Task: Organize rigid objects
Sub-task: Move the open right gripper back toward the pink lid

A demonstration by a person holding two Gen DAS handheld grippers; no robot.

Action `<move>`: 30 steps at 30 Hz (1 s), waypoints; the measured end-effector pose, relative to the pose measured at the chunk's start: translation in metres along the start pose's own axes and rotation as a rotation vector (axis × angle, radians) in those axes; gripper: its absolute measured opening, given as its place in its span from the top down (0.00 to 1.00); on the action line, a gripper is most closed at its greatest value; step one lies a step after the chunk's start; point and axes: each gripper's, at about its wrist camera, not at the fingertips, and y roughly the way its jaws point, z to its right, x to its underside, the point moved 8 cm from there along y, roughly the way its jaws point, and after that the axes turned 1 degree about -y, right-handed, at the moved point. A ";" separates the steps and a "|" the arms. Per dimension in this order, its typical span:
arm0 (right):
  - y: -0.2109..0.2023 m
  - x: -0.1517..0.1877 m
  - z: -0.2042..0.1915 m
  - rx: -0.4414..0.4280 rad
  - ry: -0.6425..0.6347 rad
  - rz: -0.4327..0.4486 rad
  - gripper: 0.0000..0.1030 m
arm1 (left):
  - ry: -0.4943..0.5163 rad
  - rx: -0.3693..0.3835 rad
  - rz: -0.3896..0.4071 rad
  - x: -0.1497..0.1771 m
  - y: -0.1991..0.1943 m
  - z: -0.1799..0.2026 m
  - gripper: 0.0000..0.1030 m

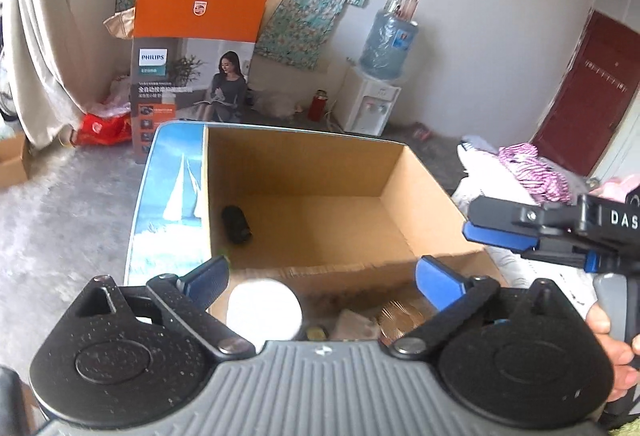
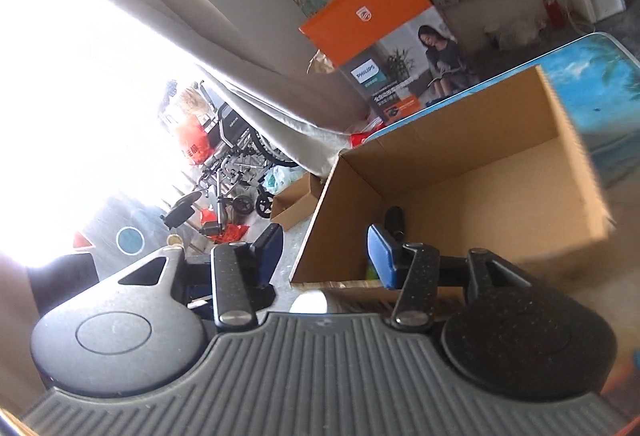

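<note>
An open cardboard box (image 1: 384,172) stands on a table with a sailboat print (image 1: 176,192). A small black cylinder (image 1: 236,225) lies inside the box at its left wall; it also shows in the right wrist view (image 2: 394,218). My left gripper (image 1: 322,276) is open and empty above the box's near edge. Below it lie a white round lid (image 1: 264,306), a gold round object (image 1: 400,318) and other small items, blurred. My right gripper (image 2: 326,248) is open and empty at the box's near left corner; it also shows at the right of the left wrist view (image 1: 500,232).
A Philips carton (image 1: 192,76) with an orange flap stands on the floor behind the table. A water dispenser (image 1: 372,92) and red flask (image 1: 317,105) stand by the wall. Clothes (image 1: 524,168) lie at right. A wheelchair (image 2: 236,156) and small cardboard box (image 2: 292,202) stand by the curtain.
</note>
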 end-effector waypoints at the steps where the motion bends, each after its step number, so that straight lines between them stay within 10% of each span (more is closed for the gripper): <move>1: -0.011 0.007 0.003 0.007 0.000 0.003 0.54 | 0.001 0.007 0.000 0.009 -0.003 0.002 0.02; 14: -0.005 0.128 0.066 0.201 0.052 -0.209 0.53 | 0.143 -0.006 -0.204 0.117 0.039 0.034 0.04; 30: 0.040 0.155 0.077 0.245 -0.002 -0.371 0.79 | 0.268 -0.032 -0.365 0.160 0.088 0.055 0.28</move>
